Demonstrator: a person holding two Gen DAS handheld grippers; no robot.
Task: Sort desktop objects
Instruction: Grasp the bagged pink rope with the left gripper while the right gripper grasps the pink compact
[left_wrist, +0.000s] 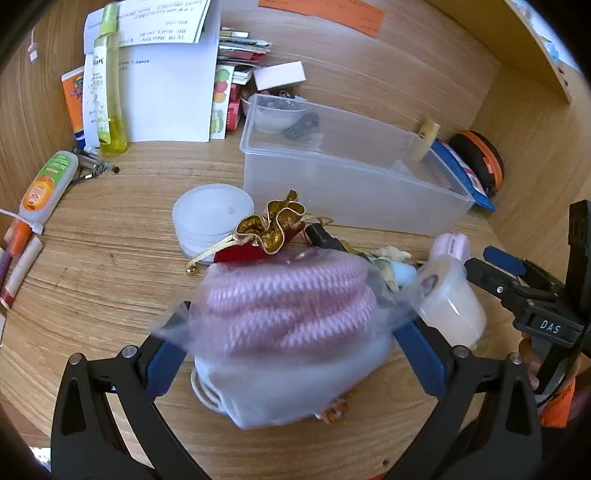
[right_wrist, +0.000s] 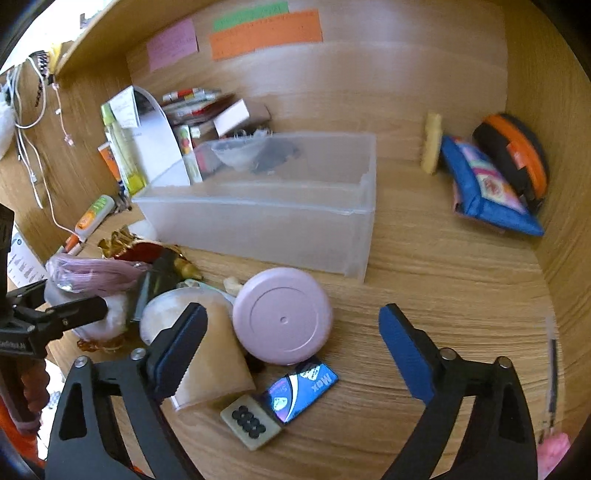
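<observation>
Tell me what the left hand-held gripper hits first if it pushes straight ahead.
Probably the bagged pink cord: it sits between the open left hand-held gripper fingers. The red-and-gold pouch lies beyond; depth is uncertain.

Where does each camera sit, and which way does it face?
Left wrist: on the left tool, facing forward and down at a bagged pink cord between its blue pads; the right tool and a bit of hand show at right.
Right wrist: on the right tool, facing forward and down at a pink round case on the desk; the left tool shows at left.
Shared: the clear plastic bin, the pink cord.
</observation>
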